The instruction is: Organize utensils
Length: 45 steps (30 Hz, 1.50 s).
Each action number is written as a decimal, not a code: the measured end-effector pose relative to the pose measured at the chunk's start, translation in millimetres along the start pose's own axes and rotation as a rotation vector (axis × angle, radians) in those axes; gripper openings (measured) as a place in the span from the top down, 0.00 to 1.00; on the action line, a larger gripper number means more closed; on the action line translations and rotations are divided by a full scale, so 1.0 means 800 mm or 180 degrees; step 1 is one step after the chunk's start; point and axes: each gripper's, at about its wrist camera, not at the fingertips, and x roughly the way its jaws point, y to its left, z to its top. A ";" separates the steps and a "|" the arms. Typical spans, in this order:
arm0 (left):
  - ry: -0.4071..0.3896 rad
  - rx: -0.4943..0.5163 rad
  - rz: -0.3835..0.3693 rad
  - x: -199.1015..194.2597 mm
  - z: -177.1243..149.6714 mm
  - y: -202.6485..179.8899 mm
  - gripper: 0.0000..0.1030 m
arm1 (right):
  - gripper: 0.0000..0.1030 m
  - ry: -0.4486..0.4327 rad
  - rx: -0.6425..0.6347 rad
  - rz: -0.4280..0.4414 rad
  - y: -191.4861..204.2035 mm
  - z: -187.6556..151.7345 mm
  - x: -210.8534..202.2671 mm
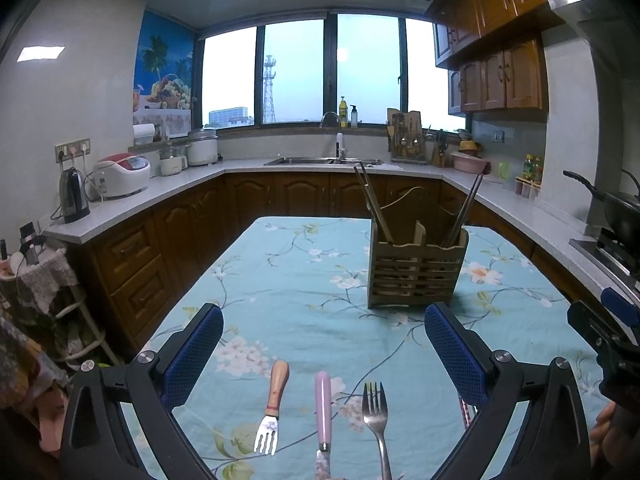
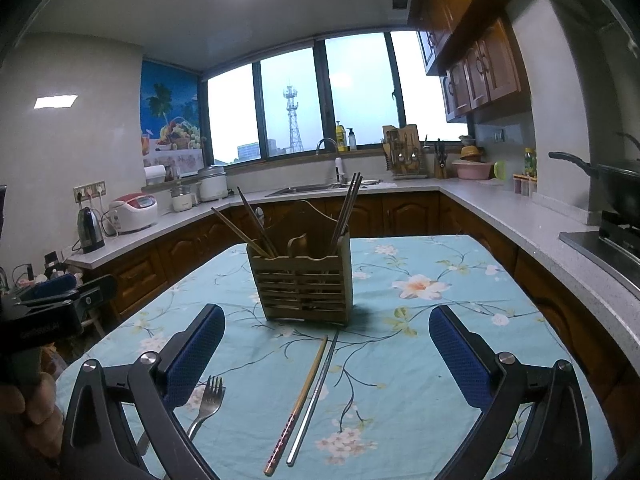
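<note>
Two claws spread wide, nothing gripped: left gripper [image 1: 324, 354] above small wooden-handled fork [image 1: 272, 412], pink-handled knife [image 1: 323, 412] and steel fork [image 1: 376, 416]; right gripper [image 2: 326, 356] above wooden chopstick [image 2: 298, 404] and metal chopstick [image 2: 314, 396], lying side by side on floral tablecloth [image 2: 420, 280]. Wooden caddy [image 2: 304, 284] further back on the table, some chopsticks already standing inside. Judged early: sorting barely begun. Next move probably: lower, close on one piece, lift, drop upright into a compartment. No readable brand; faint lettering on left gripper body, too blurred.
</note>
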 end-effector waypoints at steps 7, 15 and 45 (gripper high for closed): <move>0.0001 0.0011 -0.0008 0.000 0.000 -0.001 0.01 | 0.00 0.0004 -0.0004 -0.0003 -0.001 0.000 0.001; -0.0002 0.0020 -0.0006 0.000 -0.001 -0.002 0.01 | 0.00 -0.0004 -0.0001 0.0003 -0.001 0.001 0.000; 0.0009 0.0022 0.0019 0.002 -0.003 -0.002 0.02 | 0.00 -0.0023 -0.0010 0.0022 0.006 0.006 -0.002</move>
